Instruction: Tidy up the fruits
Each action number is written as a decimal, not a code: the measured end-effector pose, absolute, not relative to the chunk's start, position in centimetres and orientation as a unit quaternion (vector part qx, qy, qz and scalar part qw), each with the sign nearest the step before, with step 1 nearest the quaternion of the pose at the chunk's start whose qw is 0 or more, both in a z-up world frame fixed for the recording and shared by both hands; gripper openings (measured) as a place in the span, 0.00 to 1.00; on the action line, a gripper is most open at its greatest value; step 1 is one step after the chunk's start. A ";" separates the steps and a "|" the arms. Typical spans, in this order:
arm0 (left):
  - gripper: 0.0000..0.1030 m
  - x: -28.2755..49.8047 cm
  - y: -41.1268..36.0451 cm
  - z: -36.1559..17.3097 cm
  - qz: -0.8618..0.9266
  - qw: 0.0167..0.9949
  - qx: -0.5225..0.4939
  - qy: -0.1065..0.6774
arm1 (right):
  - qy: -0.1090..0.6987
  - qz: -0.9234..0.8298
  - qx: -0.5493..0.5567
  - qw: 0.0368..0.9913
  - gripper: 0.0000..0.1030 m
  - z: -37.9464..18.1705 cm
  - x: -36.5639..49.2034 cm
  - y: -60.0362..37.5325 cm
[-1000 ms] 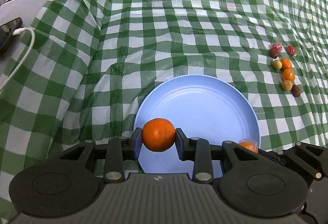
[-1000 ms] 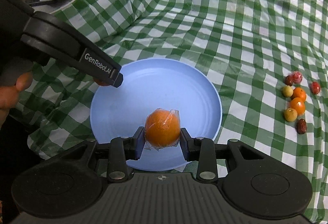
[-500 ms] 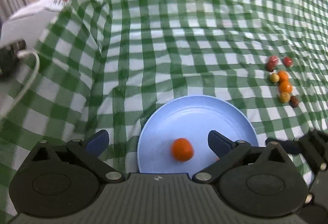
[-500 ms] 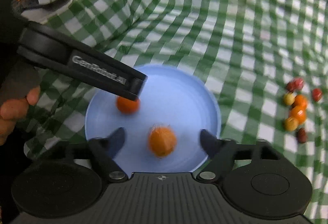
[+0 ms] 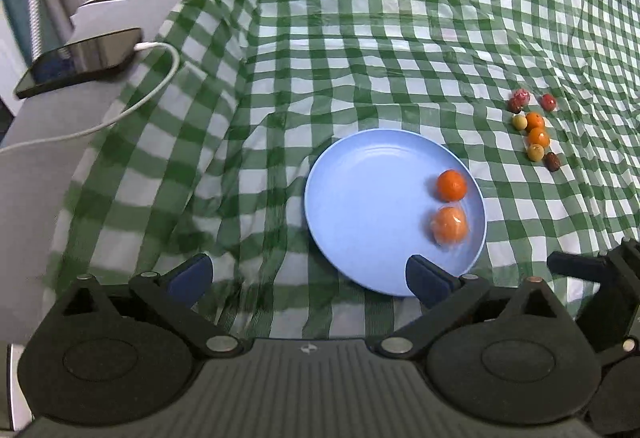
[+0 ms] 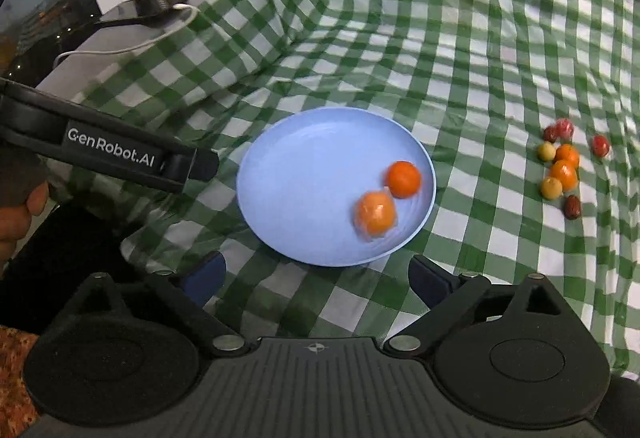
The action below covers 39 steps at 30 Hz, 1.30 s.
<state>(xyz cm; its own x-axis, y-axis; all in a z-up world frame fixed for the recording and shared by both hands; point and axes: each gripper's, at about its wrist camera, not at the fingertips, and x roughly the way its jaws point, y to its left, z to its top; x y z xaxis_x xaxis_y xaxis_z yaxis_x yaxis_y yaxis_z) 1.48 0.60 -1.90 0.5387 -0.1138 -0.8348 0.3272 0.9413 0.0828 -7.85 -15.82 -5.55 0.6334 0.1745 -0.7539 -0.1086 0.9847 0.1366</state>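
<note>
Moved: both oranges left the jaws and now lie on the plate; both grippers pulled back.
Tablecloth: green checked.
Plate: blue, near cloth's front edge.
Left gripper: jaws just opened wide, empty.
Right gripper: jaws just opened wide, empty.
Bare orange: plate's right rim.
Wrapped orange: touching it.
Small fruits: clustered, cloth's right side.

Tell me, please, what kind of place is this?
Probably a room in a home: a table under a green checked tablecloth, a blue plate holding two oranges, and a phone charging nearby.
</note>
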 end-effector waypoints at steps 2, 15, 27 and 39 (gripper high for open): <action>1.00 0.6 1.1 -1.3 -0.124 0.873 0.111 0.458 | 0.407 0.074 0.036 0.910 0.96 -4.8 -8.4 -15.6; 1.00 -3.7 1.0 2.1 -0.133 0.898 0.102 0.408 | 0.353 0.072 0.018 0.933 0.97 -1.9 -12.5 -14.9; 1.00 -4.7 0.9 2.6 -0.135 0.903 0.102 0.395 | 0.336 0.069 0.014 0.939 0.99 -1.2 -13.8 -14.3; 1.00 -4.6 0.9 2.4 -0.134 0.901 0.103 0.399 | 0.341 0.068 0.018 0.937 0.99 -1.3 -13.6 -14.5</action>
<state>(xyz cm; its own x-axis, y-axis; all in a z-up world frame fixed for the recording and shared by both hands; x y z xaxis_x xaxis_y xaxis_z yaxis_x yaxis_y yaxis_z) -4.57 0.87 2.37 0.6461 -0.1591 -0.7465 0.3238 0.9428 0.0794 -13.62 -14.50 -1.31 0.7578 0.1399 -0.6372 -0.1152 0.9901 0.0804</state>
